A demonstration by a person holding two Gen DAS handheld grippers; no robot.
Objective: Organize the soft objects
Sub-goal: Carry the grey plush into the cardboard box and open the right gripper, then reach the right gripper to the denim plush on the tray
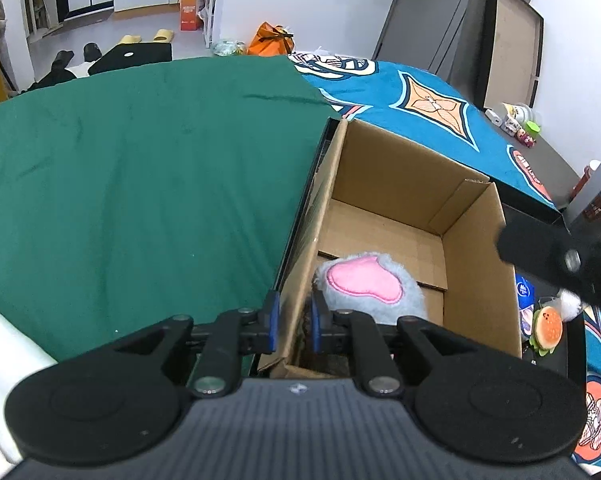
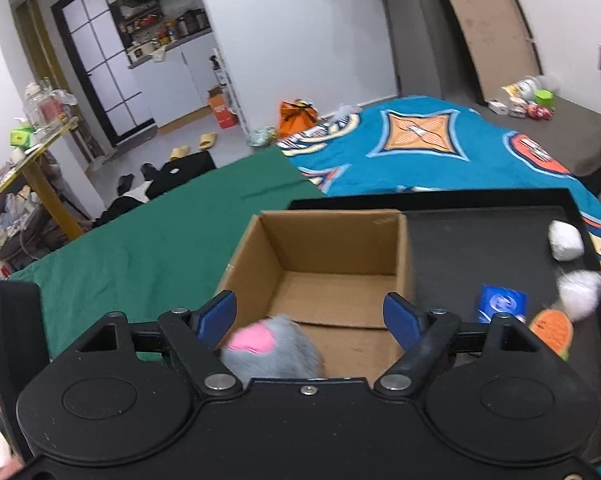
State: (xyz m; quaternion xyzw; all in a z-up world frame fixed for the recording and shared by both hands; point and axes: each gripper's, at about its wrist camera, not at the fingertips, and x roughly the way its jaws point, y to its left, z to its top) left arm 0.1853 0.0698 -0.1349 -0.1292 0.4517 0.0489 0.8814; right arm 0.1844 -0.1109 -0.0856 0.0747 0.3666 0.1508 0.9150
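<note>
A bed is being covered by a plain dark green cloth (image 1: pixel 140 168) on one side and a bright blue blanket printed with orange diamond motifs (image 2: pixel 420 140) on the other. On the bed, a shallow black rectangular tray (image 2: pixel 480 240) is being used as the surface for the smaller things. An open brown cardboard box (image 1: pixel 400 184) is being carried at the tray's left end, its flaps folded down inside.

The box's left wall is being gripped by the left claw (image 1: pixel 294 320): the blue-padded fingers (image 1: pixel 271 312) are being held narrow, one outside the cardboard and one inside. The right claw (image 2: pixel 312 312) is being held wide and empty above the near edge of the box, its blue pads (image 2: pixel 396 314) set well apart.

Inside the box, at the near left corner, a fluffy grey plush toy with a pink felt patch (image 1: pixel 364 284) is being kept, just beside the inner finger of the left claw.

Outside the box, on the tray's right part, a crumpled white ball (image 2: pixel 565 241) is being seen near the far right rim, and a blurred white fluffy pompom (image 2: pixel 580 290) nearer. A small blue packet with a round white mark (image 2: pixel 500 304) is being shown just right of the box, and beside it a soft toy hamburger with an orange bun and a face (image 1: pixel 546 330).
</note>
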